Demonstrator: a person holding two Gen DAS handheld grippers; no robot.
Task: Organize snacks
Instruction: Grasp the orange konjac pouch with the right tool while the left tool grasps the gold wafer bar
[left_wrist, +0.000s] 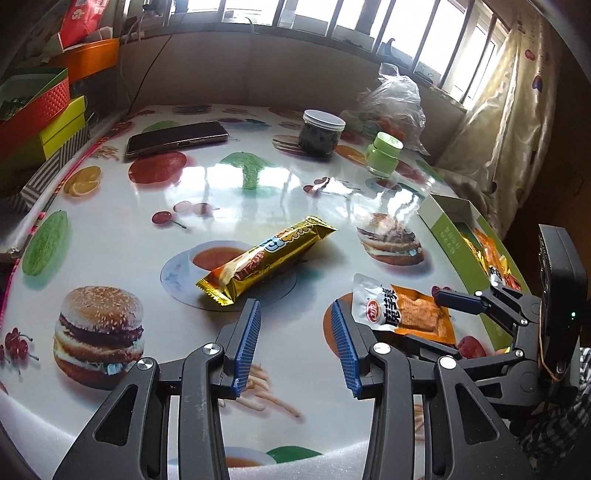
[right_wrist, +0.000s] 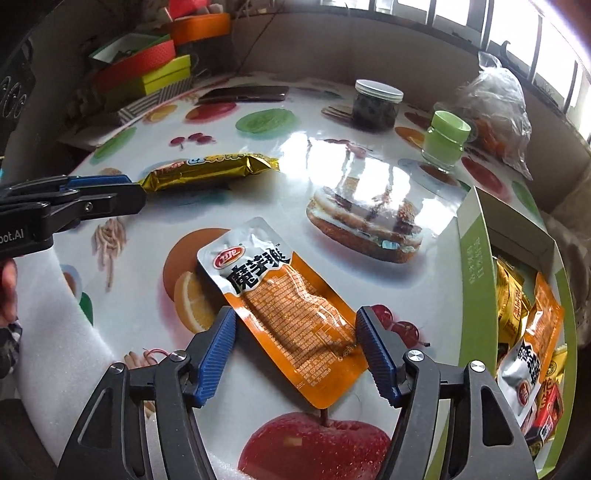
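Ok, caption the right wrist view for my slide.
Open right tool straddling an orange snack pouch on the fruit-print table, green box alongside.

green box (right_wrist: 476, 258) cut off by right edge, contents partly hidden.

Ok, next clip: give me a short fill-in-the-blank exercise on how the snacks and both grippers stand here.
1. The open right gripper straddles the ____ snack pouch, which lies flat on the table.
2. The gold-wrapped snack bar lies just ahead of the ____ gripper.
3. Packets already put away sit in the ____ cardboard box.
4. The green-lidded jar stands ____.

Missing words: orange; left; green; upright
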